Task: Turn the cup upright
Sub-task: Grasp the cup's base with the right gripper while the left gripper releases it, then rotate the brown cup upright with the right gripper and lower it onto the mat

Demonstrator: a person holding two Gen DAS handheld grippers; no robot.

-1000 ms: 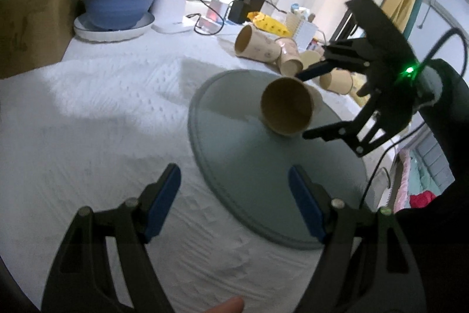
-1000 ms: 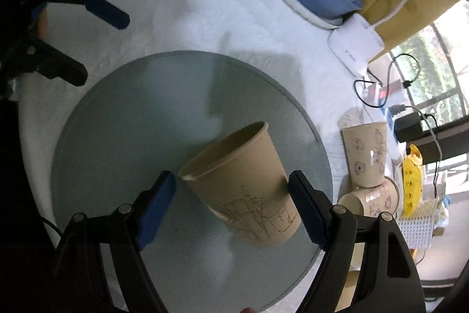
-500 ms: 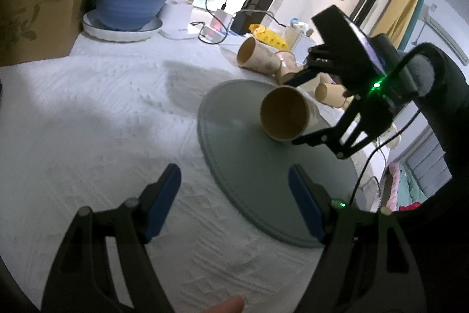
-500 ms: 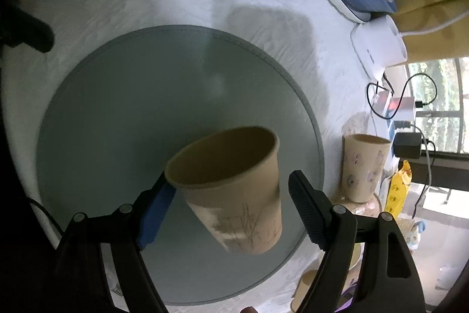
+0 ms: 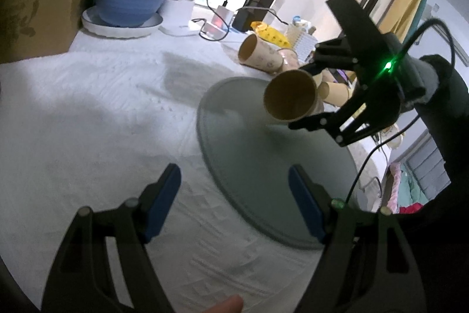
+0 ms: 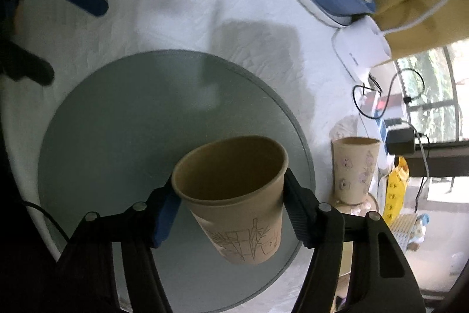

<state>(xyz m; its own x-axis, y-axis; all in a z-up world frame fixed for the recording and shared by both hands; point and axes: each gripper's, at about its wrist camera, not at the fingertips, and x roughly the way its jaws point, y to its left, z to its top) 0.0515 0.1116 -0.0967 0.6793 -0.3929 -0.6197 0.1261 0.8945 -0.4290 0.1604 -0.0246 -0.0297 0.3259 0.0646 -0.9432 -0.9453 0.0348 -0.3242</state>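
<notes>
Right gripper point(image 6: 231, 207) clamps cup point(image 6: 234, 195) above, seemingly, grey mat point(image 6: 123, 119).

Left gripper point(image 5: 234, 195) sits low with its blue-padded jaws spread wide over the white cloth point(image 5: 88, 113), nothing between them. Across the round grey mat point(image 5: 263, 166), the right gripper point(image 5: 307, 96) pinches the brown paper cup point(image 5: 290, 99), lifted and tipped, mouth facing this camera. More cups point(image 5: 258, 53) lie behind.
</notes>
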